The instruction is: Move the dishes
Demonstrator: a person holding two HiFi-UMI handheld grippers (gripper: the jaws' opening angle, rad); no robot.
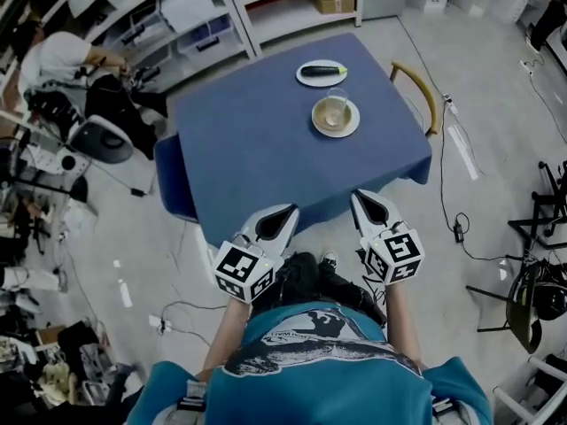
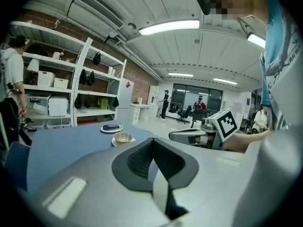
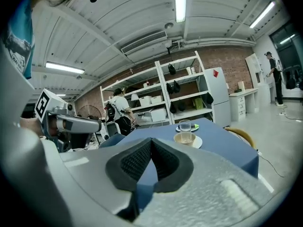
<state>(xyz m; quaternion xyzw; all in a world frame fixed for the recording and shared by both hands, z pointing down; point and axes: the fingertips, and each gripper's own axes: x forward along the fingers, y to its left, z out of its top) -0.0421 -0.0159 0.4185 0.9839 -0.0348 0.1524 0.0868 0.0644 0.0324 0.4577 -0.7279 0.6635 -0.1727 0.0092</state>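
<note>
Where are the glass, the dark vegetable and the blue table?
glass [image 1: 337, 99]: head view, its clear side wall.
dark vegetable [image 1: 321, 70]: head view, middle of its body.
blue table [image 1: 248, 149]: head view, bare cloth.

Ceiling tube lights [image 3: 179, 3] high above the jaws lit the room brightly and evenly. Both gripper views curved into black corners. Surfaces nearest the jaws looked soft.

Left tongs [image 1: 282, 216] and right tongs [image 1: 365, 204]: both held low before the torso, jaws together, empty, tips pointing forward.
</note>
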